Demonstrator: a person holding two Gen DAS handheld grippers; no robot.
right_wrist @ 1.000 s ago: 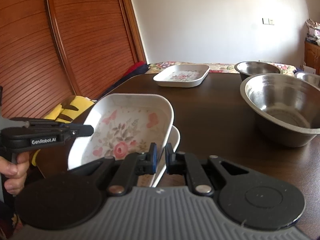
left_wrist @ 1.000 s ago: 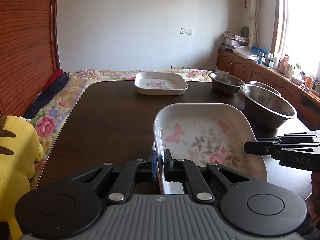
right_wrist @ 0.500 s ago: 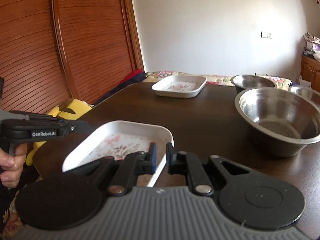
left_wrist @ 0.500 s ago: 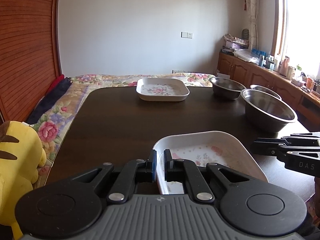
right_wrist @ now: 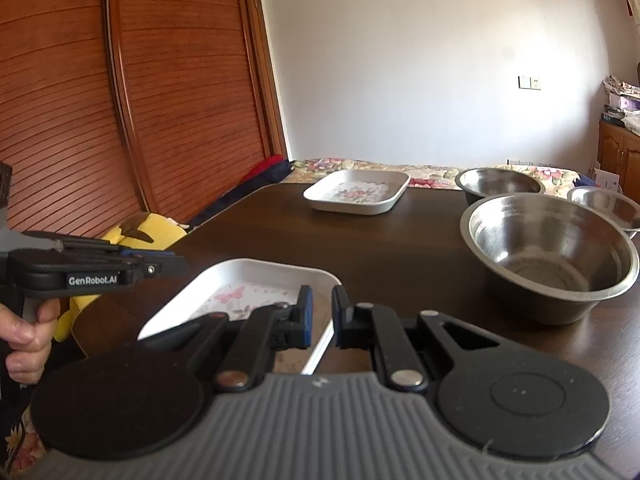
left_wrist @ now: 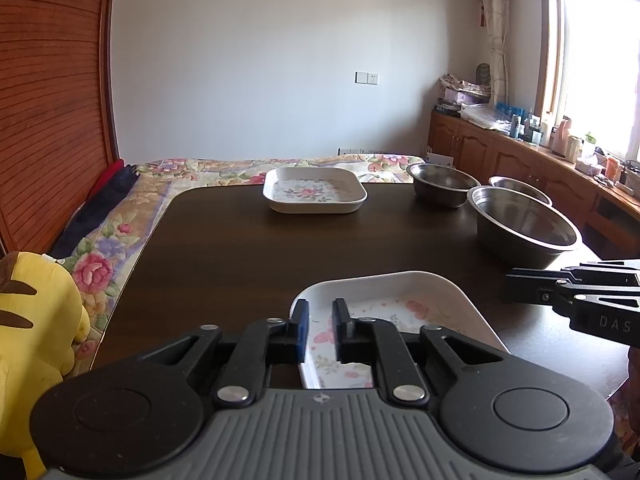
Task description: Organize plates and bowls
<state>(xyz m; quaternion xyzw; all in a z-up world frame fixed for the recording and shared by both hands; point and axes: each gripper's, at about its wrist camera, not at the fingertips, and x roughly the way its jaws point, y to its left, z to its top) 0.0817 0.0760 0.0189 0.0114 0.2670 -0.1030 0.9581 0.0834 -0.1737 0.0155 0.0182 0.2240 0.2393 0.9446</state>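
Since the earlier frame, both grippers have opened: the left gripper (left_wrist: 319, 314) and right gripper (right_wrist: 320, 304) straddle opposite rims of the near plate (left_wrist: 400, 292) without clamping it. It lies flat at the tabletop's (left_wrist: 248, 248) near edge. A second plate (left_wrist: 314, 190) sits at the far edge; three bowls (left_wrist: 524, 224) stand along the right edge.

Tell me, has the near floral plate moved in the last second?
Yes. The near floral plate has gone from tilted up to lying flat on the table, lower against the far plate, both grippers' jaws now parted.
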